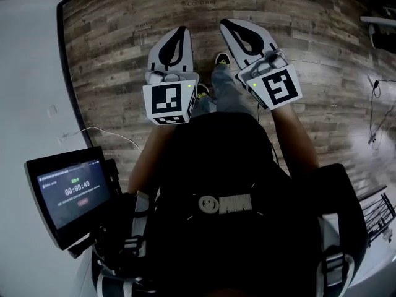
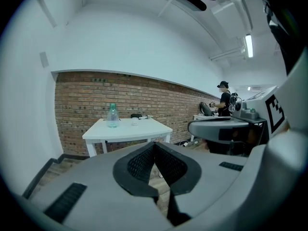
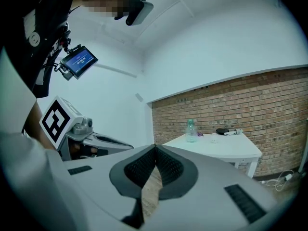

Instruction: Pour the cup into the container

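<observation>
A white table (image 2: 144,129) stands far ahead against a brick wall. On it are a clear plastic bottle with a green cap (image 2: 112,115), a small clear cup (image 2: 135,122) and a dark flat object (image 2: 138,115). The right gripper view shows the same table (image 3: 233,149), bottle (image 3: 191,130) and cup (image 3: 214,138). My left gripper (image 1: 180,30) and right gripper (image 1: 224,23) are held side by side over the wooden floor, well short of the table. Both are shut with nothing between the pads. Each gripper shows in the other's view: the right gripper (image 2: 226,129) and the left gripper (image 3: 96,141).
A tablet screen (image 1: 68,190) hangs at my lower left. A white wall with a dark baseboard (image 1: 62,54) runs along the left. A cable (image 1: 374,104) and a wire rack (image 1: 378,212) lie to the right. Another person (image 2: 224,99) stands at a far desk.
</observation>
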A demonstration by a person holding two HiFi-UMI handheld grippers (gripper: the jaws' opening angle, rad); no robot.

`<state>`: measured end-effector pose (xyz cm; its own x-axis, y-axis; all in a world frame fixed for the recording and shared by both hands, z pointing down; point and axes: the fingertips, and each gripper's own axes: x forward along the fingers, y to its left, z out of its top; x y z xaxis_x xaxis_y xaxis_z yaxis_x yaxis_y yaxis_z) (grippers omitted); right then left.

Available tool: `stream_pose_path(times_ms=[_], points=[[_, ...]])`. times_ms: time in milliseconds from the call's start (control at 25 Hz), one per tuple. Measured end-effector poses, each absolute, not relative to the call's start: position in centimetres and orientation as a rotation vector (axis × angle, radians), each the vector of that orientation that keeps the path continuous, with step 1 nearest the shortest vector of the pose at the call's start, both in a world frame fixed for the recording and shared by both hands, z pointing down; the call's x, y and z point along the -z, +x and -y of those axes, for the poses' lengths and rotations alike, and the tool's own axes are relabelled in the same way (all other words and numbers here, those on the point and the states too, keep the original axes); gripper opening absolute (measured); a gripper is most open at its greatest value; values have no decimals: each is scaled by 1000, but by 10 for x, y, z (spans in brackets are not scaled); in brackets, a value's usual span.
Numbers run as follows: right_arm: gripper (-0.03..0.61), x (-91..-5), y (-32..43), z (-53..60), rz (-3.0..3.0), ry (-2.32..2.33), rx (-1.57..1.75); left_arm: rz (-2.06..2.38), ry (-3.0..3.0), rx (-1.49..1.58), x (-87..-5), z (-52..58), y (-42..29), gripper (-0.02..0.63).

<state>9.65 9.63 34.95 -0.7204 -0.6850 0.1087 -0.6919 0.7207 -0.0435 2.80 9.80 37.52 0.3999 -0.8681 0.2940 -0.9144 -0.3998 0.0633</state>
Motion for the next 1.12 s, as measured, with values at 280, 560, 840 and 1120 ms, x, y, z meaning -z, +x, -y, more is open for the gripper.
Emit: stream_pose_path(times_ms=[280,560,840,1120], points=[[8,-358,78,-133,2777,1130,-160,1592,2440,-313,-379,-122,6,3],[8,-355,64,-180,2774,1051,-152,1605,2464,-269,-365,-157,0,3],[8,-347,77,-250,2798,1008,-110,1628,2483,-265,-354,-225,20,3],[8,-354,121,-297,2822,1002,-158,1644,2457,-310,-361,-281,62,3]])
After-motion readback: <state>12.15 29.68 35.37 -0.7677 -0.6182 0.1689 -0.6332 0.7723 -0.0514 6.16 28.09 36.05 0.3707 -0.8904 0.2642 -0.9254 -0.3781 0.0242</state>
